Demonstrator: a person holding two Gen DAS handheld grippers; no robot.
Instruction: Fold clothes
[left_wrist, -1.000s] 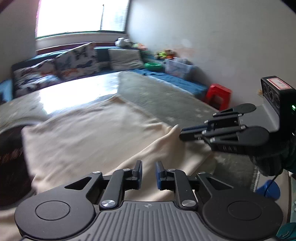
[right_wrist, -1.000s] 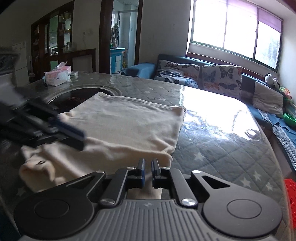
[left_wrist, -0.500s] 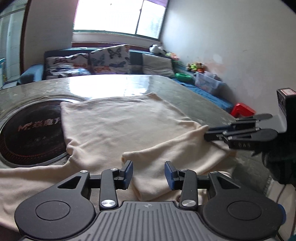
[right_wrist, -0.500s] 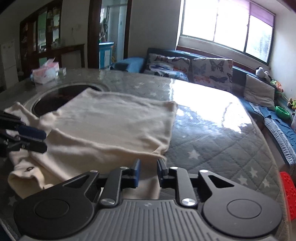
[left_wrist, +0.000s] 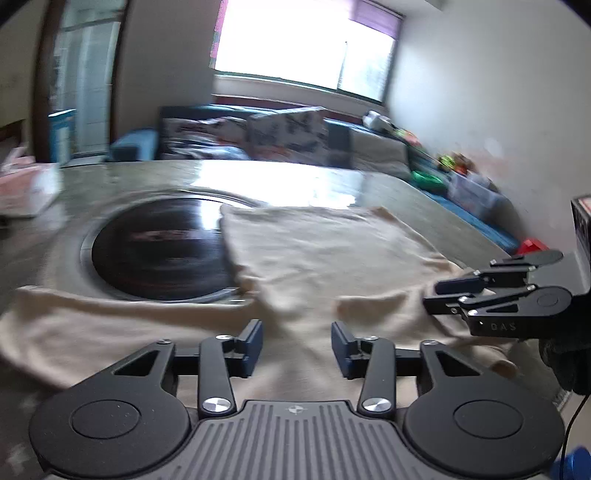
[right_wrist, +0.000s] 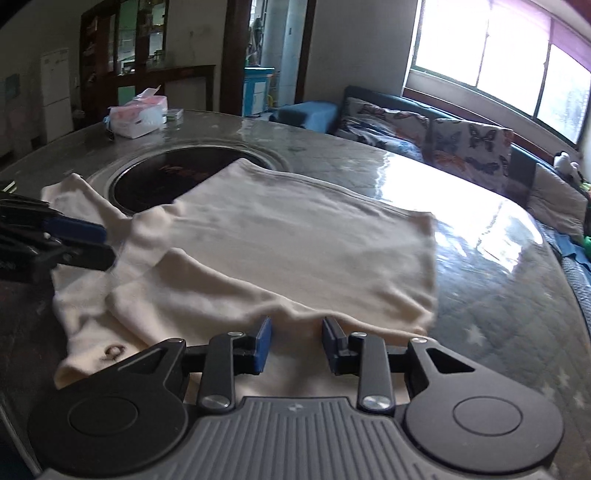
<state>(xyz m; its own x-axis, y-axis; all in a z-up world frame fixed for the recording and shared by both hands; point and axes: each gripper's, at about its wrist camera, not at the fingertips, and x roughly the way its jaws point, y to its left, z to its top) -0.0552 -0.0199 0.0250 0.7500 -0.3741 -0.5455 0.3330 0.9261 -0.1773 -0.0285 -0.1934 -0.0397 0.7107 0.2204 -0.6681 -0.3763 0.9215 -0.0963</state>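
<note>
- Cream long-sleeved knit garment (right_wrist: 295, 240) lies flat on the grey quilted star-print tabletop (right_wrist: 517, 295), its far corner lapping the round black inset cooktop (right_wrist: 155, 181).
- Left gripper (left_wrist: 295, 341): fingers spread wide above cloth, pinching nothing.
- Right gripper (right_wrist: 295, 341): fingers apart over the garment's near edge, empty.
- Pink tissue pack (right_wrist: 138, 116) sits at the far table edge.

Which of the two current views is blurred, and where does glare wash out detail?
Left wrist view: motion blur smears the dark round cooktop, sofa cushions and cream garment; the window is blown out, with glare on the table. Right wrist view: mostly sharp, glare on the table's far right, slight blur at the garment's right edge.
</note>
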